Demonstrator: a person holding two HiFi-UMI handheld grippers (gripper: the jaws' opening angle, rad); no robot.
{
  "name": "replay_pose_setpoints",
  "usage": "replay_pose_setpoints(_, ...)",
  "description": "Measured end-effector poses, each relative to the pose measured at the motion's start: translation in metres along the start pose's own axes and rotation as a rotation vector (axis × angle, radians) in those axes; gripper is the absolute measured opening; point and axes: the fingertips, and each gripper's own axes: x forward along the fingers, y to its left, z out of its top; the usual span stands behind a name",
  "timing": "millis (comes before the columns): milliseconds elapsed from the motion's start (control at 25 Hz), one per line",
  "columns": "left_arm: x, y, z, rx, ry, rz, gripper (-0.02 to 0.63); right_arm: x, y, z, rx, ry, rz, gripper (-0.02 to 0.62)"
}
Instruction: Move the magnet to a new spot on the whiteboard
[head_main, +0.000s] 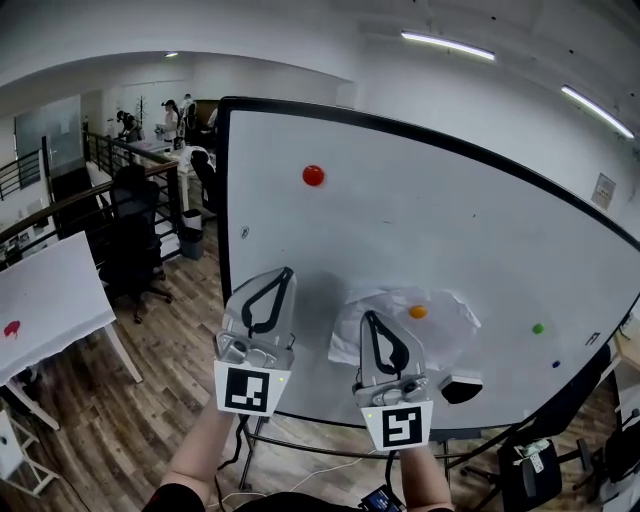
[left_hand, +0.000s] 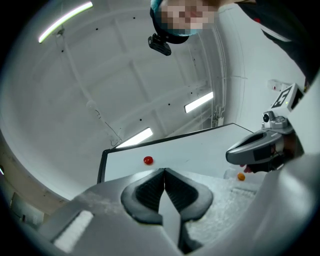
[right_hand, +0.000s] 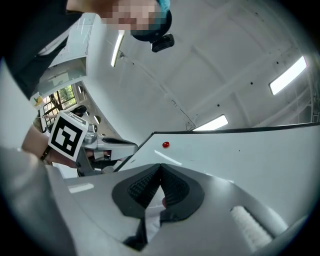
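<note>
So, left pads (left_hand: 147, 192): black ribbed rubber, pressed together tip to tip, nothing between them.
right pads (right_hand: 142, 187): same rubber, tips met; a small reddish fleck showed behind them, couldn't tell what it was; no object visibly gripped.
left gripper (head_main: 285, 275): grey two-jaw tool, closed and empty, pointed up toward the board.
right gripper (head_main: 369, 318): closed too, held in front of the crumpled white sheet (head_main: 450, 330) on the board; contact not confirmed.
round orange magnet (head_main: 418, 312): on that sheet, just right of the right gripper's tips.
round red magnet (head_main: 313, 175): upper left of the board, well above both grippers.
small green magnet (head_main: 538, 328), small blue dot (head_main: 556, 364): far right, well apart from both tools.
black eraser block (head_main: 461, 388): near the bottom edge.
black-framed whiteboard (head_main: 400, 220): otherwise bare white.
target: task named no colour; couldn't tell which magnet was meant.
progress: judged not started, every magnet sat on the board and none was held. Left to do: open jaws, grip one, pull it off, set it on a bare spot, release.
writing: none legible. Only black-and-white square marker patterns (head_main: 247, 389) on the gripper cubes; wall notice (head_main: 603, 190) too small to read.
</note>
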Motion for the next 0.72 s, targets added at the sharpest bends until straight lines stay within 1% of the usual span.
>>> replay_pose_setpoints(200,0.018,0.005,0.018,0.039,-0.036,-0.012,0.003,0.016,-0.013,0.016,-0.021,-0.032,-0.014,0.002)
replay_pose_setpoints(440,0.036,0.011,0.026,0.063,-0.045,-0.008,0.016,0.027,-0.021,0.019,-0.017,-0.023,-0.016,0.002)
replay_pose_setpoints(600,0.048,0.016,0.029,0.042,-0.026,-0.009,0.062,0.032,-0.022,0.024,-0.030,-0.034,-0.004,0.002)
replay_pose_setpoints(720,0.061,0.021,0.038,0.067,-0.052,-0.004,0.088,0.038,-0.023,0.030,-0.036,-0.060,-0.001,0.002)
